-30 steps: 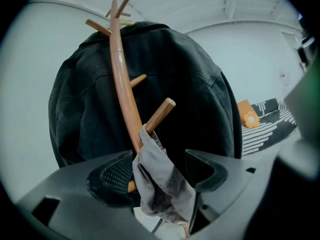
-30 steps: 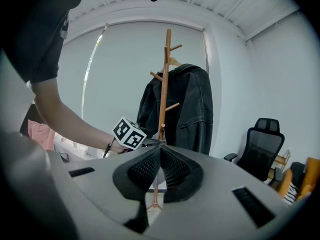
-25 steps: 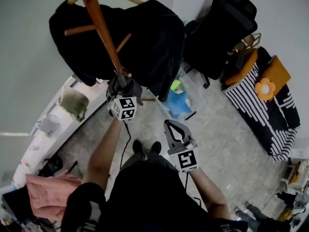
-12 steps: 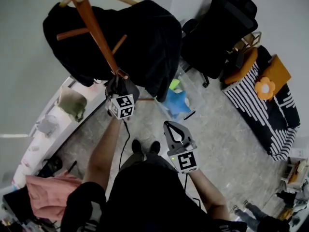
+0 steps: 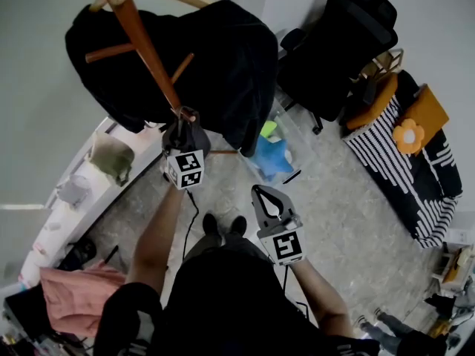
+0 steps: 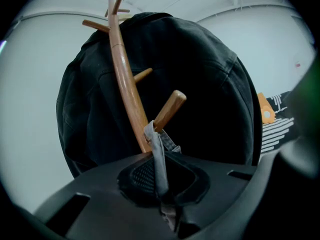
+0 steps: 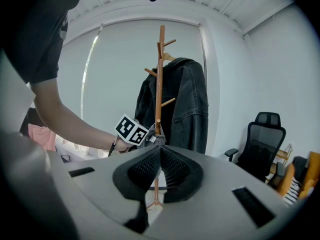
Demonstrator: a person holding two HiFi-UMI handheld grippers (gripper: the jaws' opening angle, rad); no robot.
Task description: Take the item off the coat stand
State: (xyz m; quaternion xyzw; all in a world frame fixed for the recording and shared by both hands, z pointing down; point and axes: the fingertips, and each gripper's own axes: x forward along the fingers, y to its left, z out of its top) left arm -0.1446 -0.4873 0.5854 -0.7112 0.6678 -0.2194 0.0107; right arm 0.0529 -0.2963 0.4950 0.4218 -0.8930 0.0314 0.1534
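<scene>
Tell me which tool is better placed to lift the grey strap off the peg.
Left. The left tool has just closed its jaws on the grey strap at the peg. The right tool is shut, empty and away from the coat stand.

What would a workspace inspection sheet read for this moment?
Surface: speckled floor.
Job's things: grey strap hangs at a lower peg of the coat stand; black jacket hangs behind.
Clutter: blue star-shaped item, pink cloth, striped cover.
Grippers: left gripper has just been closing, jaws now shut on the grey strap; right gripper shut, empty, held back.
Cables: black cable below the left gripper.
Surroundings: office chair, pale walls.
</scene>
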